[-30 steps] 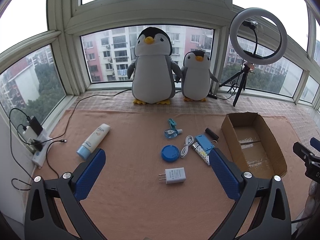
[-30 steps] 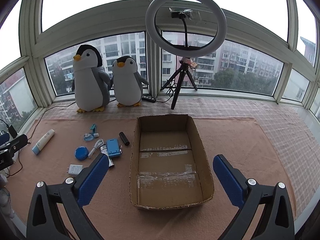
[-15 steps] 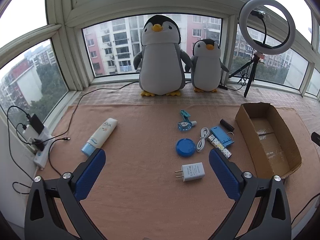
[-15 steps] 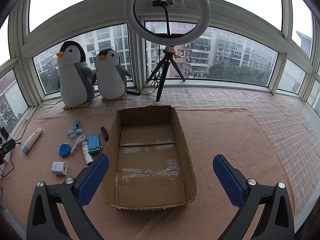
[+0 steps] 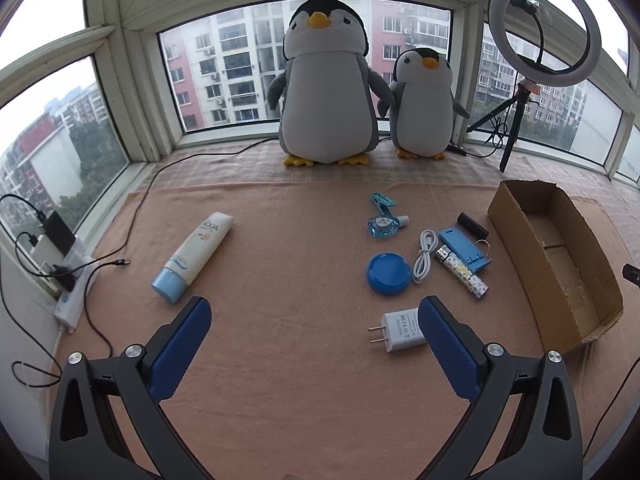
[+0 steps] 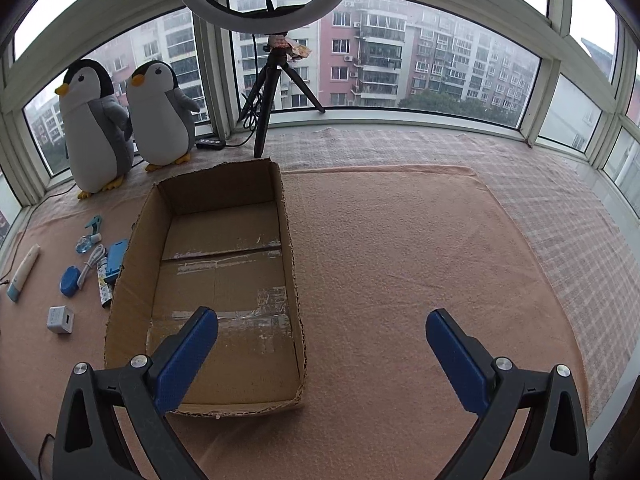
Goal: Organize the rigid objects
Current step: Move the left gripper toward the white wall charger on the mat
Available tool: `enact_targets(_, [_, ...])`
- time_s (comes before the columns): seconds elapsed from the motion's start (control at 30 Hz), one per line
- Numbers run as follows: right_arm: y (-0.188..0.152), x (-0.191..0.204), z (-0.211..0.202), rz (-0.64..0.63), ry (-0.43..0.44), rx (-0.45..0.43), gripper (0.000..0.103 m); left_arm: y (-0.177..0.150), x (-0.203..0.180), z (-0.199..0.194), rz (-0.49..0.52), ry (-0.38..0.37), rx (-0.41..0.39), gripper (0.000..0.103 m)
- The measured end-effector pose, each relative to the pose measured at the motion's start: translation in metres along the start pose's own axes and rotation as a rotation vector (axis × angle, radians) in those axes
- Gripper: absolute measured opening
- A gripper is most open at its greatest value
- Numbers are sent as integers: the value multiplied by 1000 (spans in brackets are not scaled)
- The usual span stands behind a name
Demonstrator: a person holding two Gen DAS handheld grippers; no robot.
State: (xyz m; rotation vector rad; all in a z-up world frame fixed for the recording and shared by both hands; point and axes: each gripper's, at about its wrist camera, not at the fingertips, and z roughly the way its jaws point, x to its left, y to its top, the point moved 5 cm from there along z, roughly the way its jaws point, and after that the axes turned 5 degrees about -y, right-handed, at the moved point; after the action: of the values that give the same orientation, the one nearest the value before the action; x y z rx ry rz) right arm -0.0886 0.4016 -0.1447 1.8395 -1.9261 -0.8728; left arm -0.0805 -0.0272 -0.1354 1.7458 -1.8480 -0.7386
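Rigid objects lie scattered on the peach-coloured fleece blanket beside an open brown cardboard box, which is bare inside apart from strips of tape on its floor. From the left wrist view, a white wall charger with two prongs lies nearest, partly behind the right blue pad of the left gripper. Beyond it sits a round blue plastic case, with a coiled white cable just to its right. Next to the cable lie a patterned cylindrical lighter and a flat blue phone stand, touching each other, and a short black cylinder behind them, close to the box's left wall. A small clear-blue bottle with a teal clip rests farther back. Well apart on the left lies a white sunscreen tube with a light-blue cap.

The left gripper's jaws are spread wide and hold nothing, poised above the blanket. The right gripper is likewise released and empty, its left pad over the box's near end and its right pad over bare blanket.

Two grey-and-white plush penguins stand at the window, with a ring light on a black tripod to their right.
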Motion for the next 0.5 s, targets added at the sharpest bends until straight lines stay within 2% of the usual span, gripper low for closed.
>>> enact_targets(0.13, [-4, 1, 20, 3, 16, 50, 101, -4, -6, 11, 28, -24, 27, 102])
enact_targets(0.3, [-9, 7, 38, -8, 24, 93, 97, -10, -20, 28, 35, -55, 66, 102])
enact_targets(0.37, [-10, 9, 44, -16, 24, 111, 91, -13, -25, 34, 31, -69, 79, 102])
enact_targets(0.5, [-14, 15, 54, -28, 30, 140, 90, -21, -37, 49, 42, -80, 111, 102])
